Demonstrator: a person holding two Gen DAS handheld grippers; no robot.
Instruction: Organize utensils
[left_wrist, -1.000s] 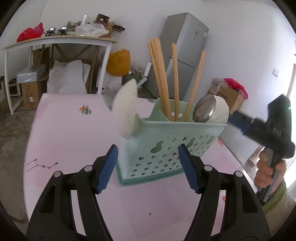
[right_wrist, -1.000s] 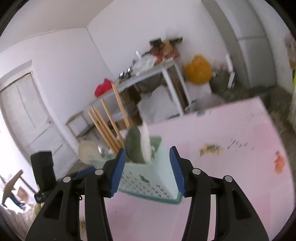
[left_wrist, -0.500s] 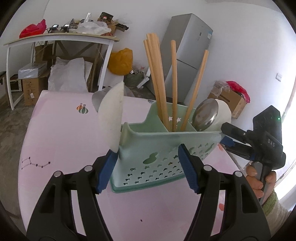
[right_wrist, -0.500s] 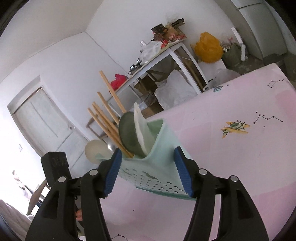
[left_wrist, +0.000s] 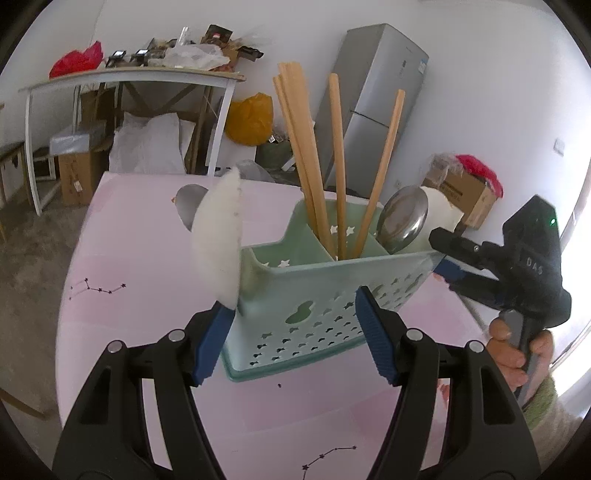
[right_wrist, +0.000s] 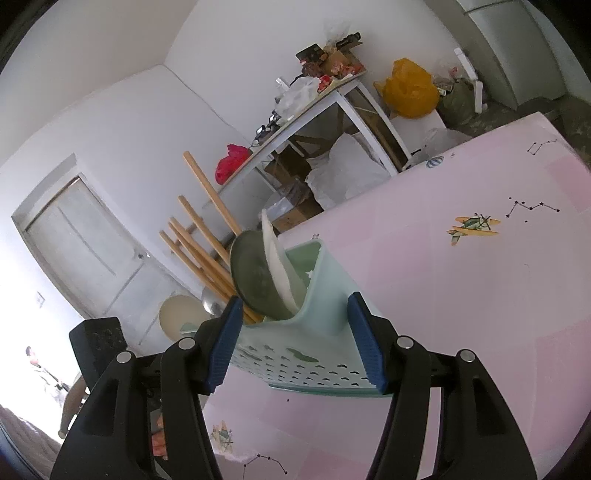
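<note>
"DAS" is showing on the right gripper body. Both grippers are standing open, the left gripper facing the green caddy; pink tabletop lying bare beyond.

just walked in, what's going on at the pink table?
A person holds a gripper in each hand around a mint-green utensil caddy on the pink table. It already holds wooden chopsticks, metal spoons and white ceramic spoons. The left gripper and right gripper both stand open at the caddy, holding nothing.
</note>
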